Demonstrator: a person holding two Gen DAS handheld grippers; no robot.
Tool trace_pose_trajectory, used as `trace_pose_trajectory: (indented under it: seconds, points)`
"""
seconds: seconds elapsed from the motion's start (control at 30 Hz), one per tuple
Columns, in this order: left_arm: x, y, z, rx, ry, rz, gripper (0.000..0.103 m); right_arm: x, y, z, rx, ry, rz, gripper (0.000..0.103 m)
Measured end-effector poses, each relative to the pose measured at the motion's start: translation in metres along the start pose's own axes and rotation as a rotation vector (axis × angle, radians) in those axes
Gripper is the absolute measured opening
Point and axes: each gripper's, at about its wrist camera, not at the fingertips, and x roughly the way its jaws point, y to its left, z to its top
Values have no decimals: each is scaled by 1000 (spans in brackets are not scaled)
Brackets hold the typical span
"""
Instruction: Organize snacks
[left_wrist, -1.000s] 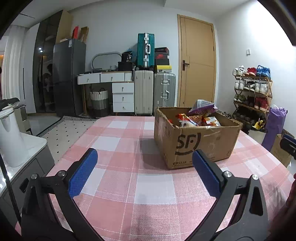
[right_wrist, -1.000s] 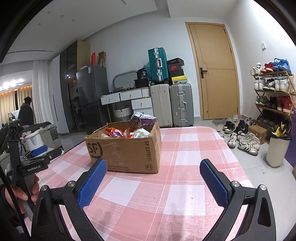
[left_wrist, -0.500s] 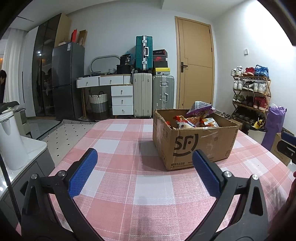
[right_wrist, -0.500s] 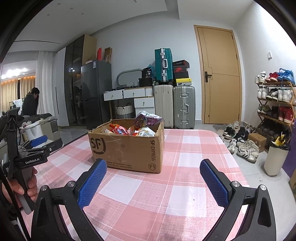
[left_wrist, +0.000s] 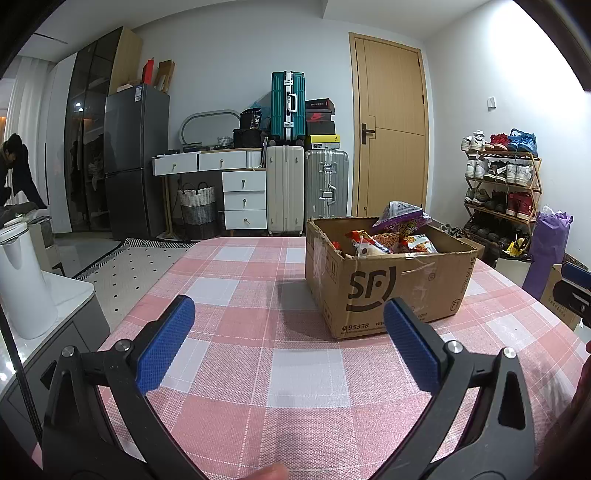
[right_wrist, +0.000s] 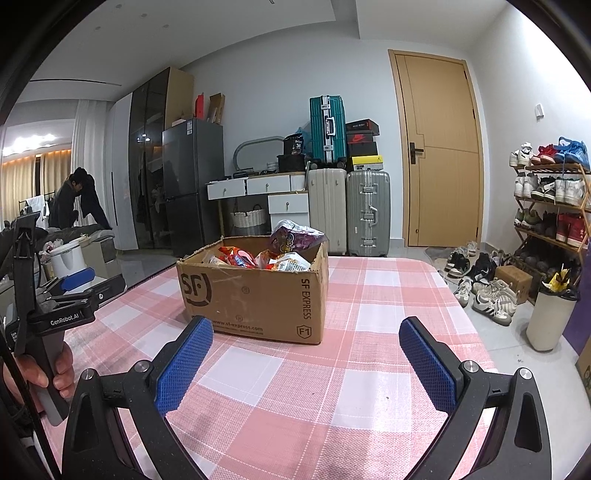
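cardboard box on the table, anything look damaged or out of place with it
The cardboard box has ragged top edges, with no flaps visible, and scuffed tape on its front. A purple snack bag pokes well above the rim. Nothing has spilled onto the checked tablecloth.

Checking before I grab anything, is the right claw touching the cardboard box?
Apart. In the right wrist view the right claw is open and empty, with checked tablecloth showing between its fingertips and the cardboard box.
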Motion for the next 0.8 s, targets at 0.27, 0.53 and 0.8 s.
trace_pose_trajectory:
  seconds: [0.27, 0.53, 0.8]
  points:
    - [-1, 0, -1, -1, 0, 0, 102, 0, 0, 0, -1, 0, 0, 103]
    - [-1, 0, 0, 10, -3, -25, 102, 0, 0, 0, -1, 0, 0, 103]
    - [-2, -1, 0, 7, -2, -25, 102, 0, 0, 0, -1, 1, 0, 103]
